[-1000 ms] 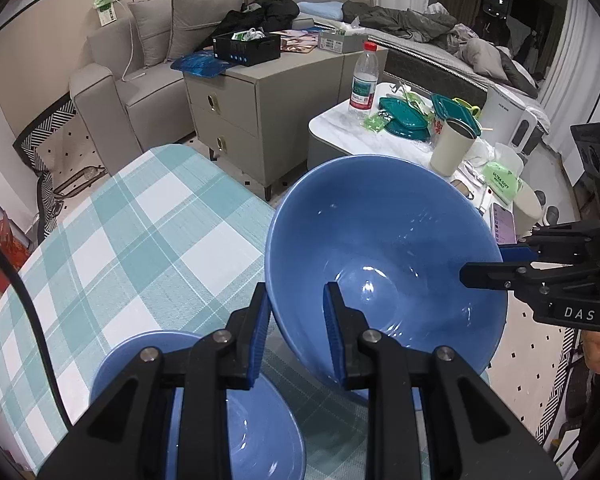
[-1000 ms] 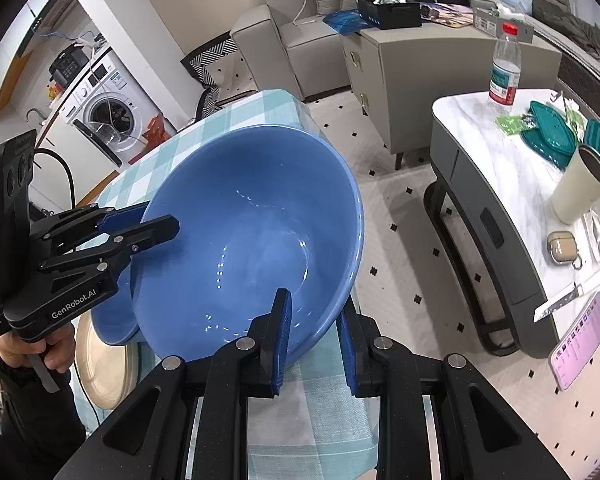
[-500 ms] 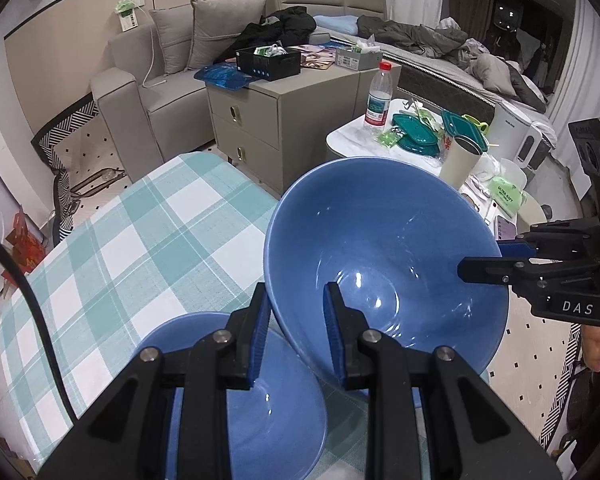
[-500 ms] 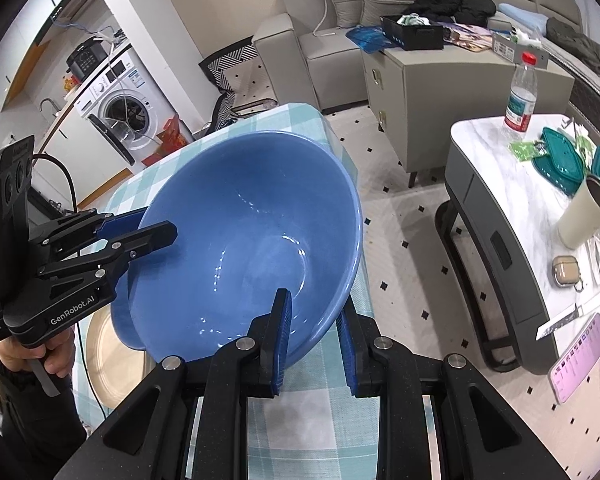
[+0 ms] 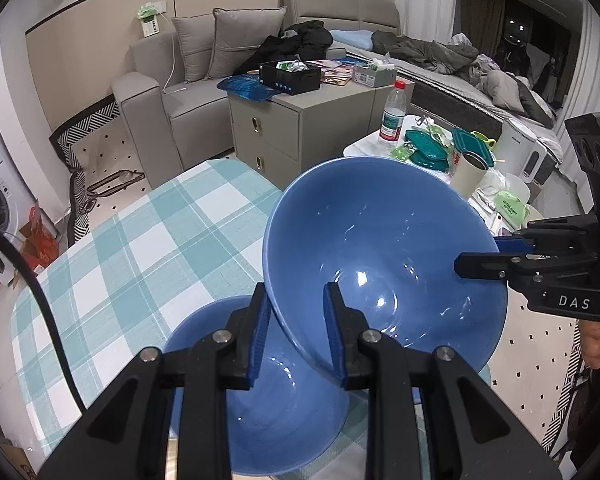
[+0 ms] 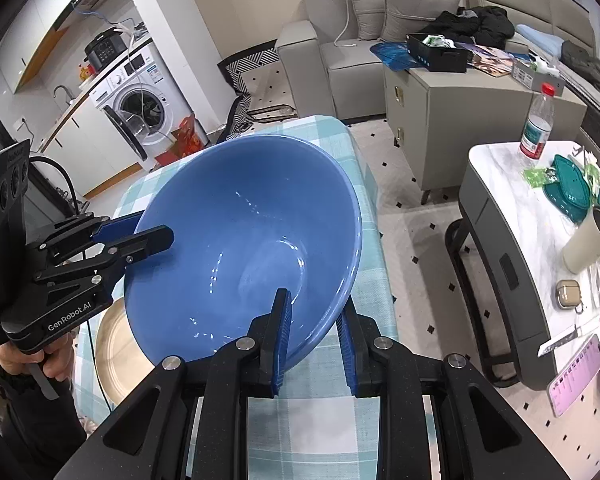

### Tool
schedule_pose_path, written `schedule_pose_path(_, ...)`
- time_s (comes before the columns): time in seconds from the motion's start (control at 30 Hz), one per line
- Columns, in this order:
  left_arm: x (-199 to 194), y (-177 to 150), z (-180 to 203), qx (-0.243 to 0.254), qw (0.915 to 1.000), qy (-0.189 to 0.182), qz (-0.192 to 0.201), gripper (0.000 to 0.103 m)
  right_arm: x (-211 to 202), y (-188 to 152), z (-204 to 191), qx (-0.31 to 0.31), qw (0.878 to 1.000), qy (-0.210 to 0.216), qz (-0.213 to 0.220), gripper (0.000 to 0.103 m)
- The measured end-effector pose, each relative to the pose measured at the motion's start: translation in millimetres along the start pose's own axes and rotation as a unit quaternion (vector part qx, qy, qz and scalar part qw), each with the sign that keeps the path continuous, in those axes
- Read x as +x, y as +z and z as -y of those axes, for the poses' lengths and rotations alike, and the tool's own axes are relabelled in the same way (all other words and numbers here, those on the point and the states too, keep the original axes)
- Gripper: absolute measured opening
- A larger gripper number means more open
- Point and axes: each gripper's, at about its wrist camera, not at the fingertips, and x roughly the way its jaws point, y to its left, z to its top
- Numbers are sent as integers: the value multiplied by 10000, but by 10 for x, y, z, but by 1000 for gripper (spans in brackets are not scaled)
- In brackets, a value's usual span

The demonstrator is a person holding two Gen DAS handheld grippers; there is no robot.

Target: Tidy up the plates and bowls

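Risen since a second ago, along with both grippers: more tablecloth and more of the lower bowl now in sight beneath the large blue bowl (image 5: 384, 256).

Left wrist view. Left gripper (image 5: 298, 330) narrow, pads clamped on the near rim of the large blue bowl, wall pinched between them. Right gripper (image 5: 496, 258) reaching in from the right, closed on the far-right rim. Bowl tilted, mouth toward the camera, clear of the checked table (image 5: 120, 248). Second blue bowl (image 5: 268, 400) below and nearer, resting on the cloth, partly covered by the held one. Two grips on opposite rims probably there to keep a wide, glossy, slippery bowl from swinging during the lift; likely aim a nesting with the lower bowl, though not certain.

Right wrist view. Same large bowl, right gripper (image 6: 314, 326) narrow on the near rim, left gripper (image 6: 140, 236) closed on the left rim, a hand (image 6: 40, 360) under its handle. Shown only here: a beige plate (image 6: 116, 352) on the table under the bowl's left side, just beside the near edge. Lower blue bowl not shown here at all, hidden behind the raised one.
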Motion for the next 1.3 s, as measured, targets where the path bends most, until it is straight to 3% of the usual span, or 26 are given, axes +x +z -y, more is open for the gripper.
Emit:
schedule_pose_path(0.63, -276, -294, -447, -425, 9986, 303, 97, 25, 175, 117, -550, -499, 9985, 223, -102, 23)
schedule_pose_path(1.3, -249, -602, -763, -741, 9962, 447, -44, 25, 575, 105, -889, -756, 9954, 374, -450, 23)
